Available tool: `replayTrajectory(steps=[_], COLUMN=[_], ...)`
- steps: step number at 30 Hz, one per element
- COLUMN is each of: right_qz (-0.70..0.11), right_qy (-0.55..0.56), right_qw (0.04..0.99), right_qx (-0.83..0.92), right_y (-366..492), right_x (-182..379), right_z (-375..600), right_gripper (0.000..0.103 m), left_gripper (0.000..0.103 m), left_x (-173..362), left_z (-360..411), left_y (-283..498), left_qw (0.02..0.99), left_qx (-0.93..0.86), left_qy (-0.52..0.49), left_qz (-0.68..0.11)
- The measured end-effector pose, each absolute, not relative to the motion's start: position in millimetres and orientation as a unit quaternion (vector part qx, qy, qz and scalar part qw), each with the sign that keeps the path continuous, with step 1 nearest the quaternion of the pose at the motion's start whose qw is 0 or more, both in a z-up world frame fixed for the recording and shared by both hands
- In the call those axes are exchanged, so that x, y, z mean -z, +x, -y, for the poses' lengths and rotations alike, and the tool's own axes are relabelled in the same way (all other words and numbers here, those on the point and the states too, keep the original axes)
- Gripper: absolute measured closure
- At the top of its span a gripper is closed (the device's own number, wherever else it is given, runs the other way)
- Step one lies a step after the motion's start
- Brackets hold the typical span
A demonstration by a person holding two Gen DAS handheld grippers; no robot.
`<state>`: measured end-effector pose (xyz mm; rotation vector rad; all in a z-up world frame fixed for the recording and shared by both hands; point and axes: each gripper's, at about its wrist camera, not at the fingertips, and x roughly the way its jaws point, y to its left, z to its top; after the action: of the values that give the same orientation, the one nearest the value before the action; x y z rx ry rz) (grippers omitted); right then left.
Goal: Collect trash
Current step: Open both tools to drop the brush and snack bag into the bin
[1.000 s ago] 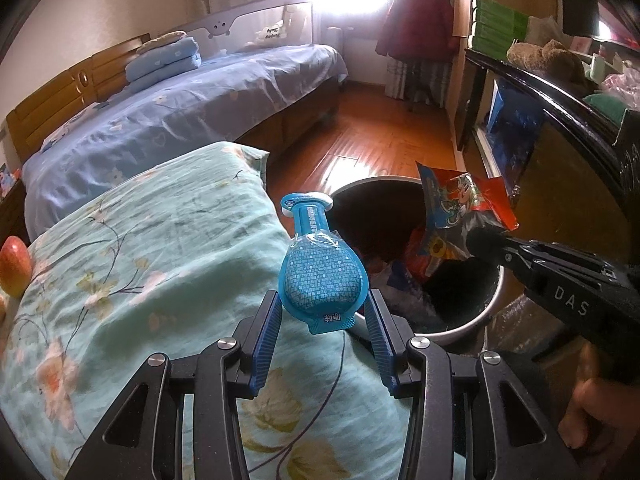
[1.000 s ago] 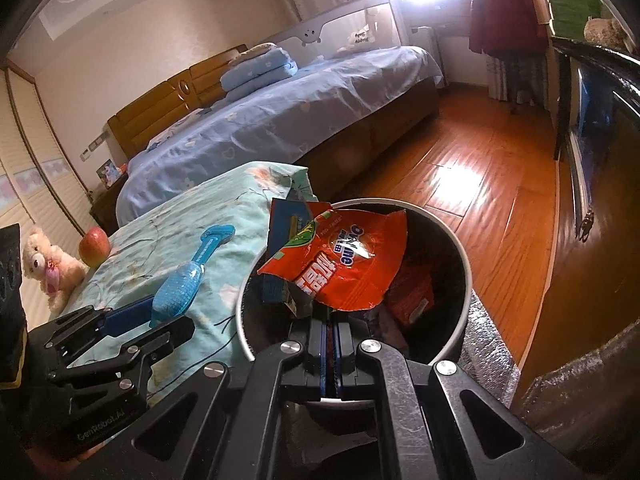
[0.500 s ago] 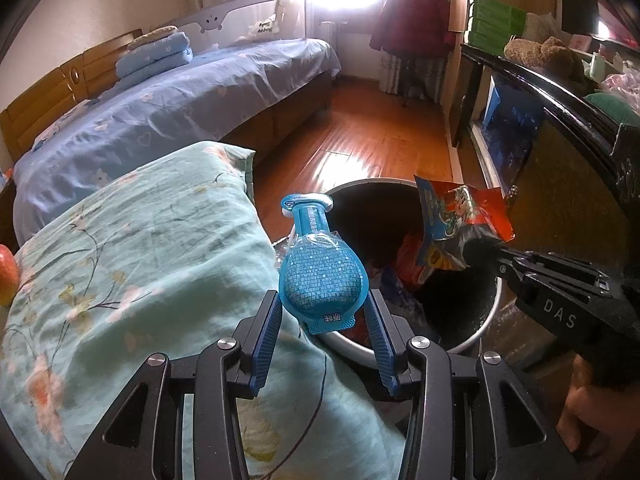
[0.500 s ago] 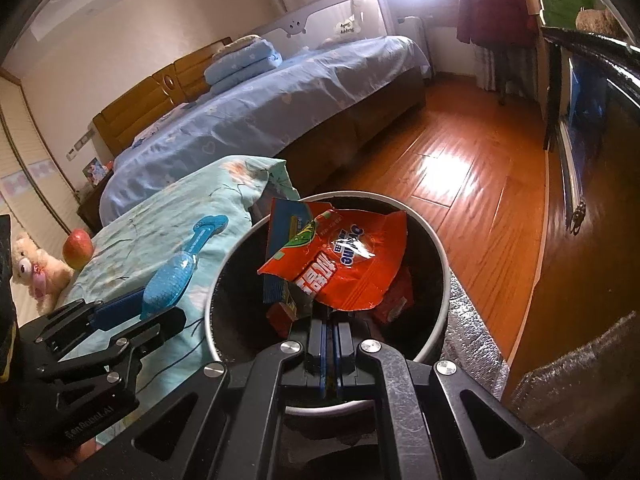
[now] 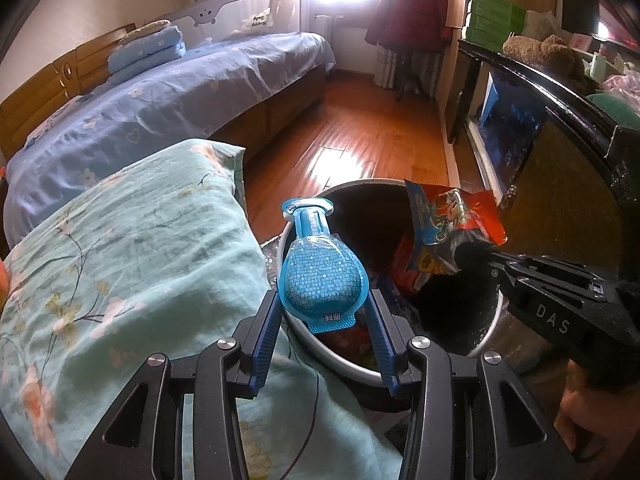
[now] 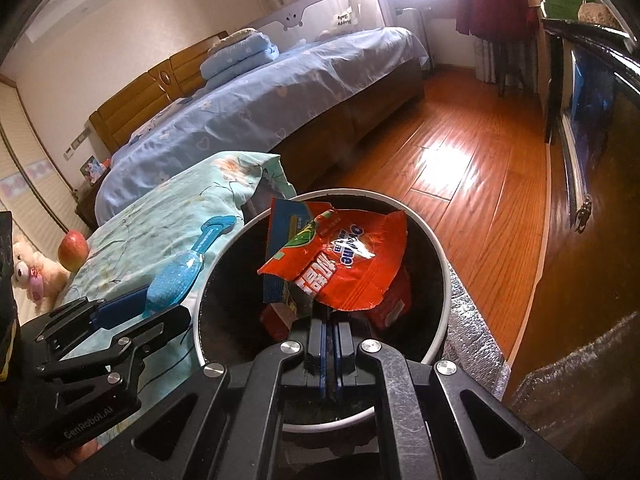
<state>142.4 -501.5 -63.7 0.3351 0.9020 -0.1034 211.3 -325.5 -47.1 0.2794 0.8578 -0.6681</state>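
The left claw (image 5: 323, 312) is clamped on a blue plastic pack (image 5: 318, 276). The right claw (image 6: 330, 312) is shut tight on a red snack bag (image 6: 344, 264). A second ago the blue pack hung over the flowery bed cover (image 5: 120, 260); now both claws have come closer to the round trash bin (image 6: 440, 256), and the bag hangs right over its mouth. So both pieces look nearly ready to drop in. The blue pack is bulb-shaped with a thin neck. The red bag is flat, crinkled and shiny. More wrappers lie inside the bin.
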Motion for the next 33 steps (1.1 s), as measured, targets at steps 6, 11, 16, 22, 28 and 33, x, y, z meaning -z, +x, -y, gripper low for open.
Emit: replayTrajectory(steps=[6, 11, 16, 22, 28, 33], right_qz=[-0.439, -0.44, -0.427, -0.403, -0.37, -0.35], right_qy=[0.167, 0.175, 0.182, 0.186, 0.178, 0.165], right_qw=[0.881, 0.879, 0.884, 0.896, 0.912, 0.921], right_qx=[0.051, 0.052, 0.052, 0.033, -0.012, -0.035], right_y=[145.5, 144.7, 136.5, 123.8, 108.3, 102.6], right_x=[65.1, 64.3, 58.6, 42.7, 23.7, 18.1], right_z=[506.1, 508.8, 505.5, 479.4, 426.3, 387.3], right_gripper=[0.096, 0.086, 0.057, 0.04, 0.023, 0.022], left_gripper=[0.057, 0.042, 0.041, 0.036, 0.029, 0.029], left_x=[47.7, 39.9, 30.8, 23.6, 20.8, 16.4], left_z=[327.6, 316.8, 282.7, 222.1, 167.6, 128.7], left_y=[214.4, 214.0, 203.1, 180.8, 148.3, 131.9], left_qw=[0.843, 0.848, 0.861, 0.883, 0.904, 0.915], left_qx=[0.321, 0.32, 0.306, 0.269, 0.221, 0.183], left_qy=[0.128, 0.111, 0.086, 0.043, 0.021, 0.009], left_qz=[-0.413, -0.408, -0.398, -0.382, -0.366, -0.36])
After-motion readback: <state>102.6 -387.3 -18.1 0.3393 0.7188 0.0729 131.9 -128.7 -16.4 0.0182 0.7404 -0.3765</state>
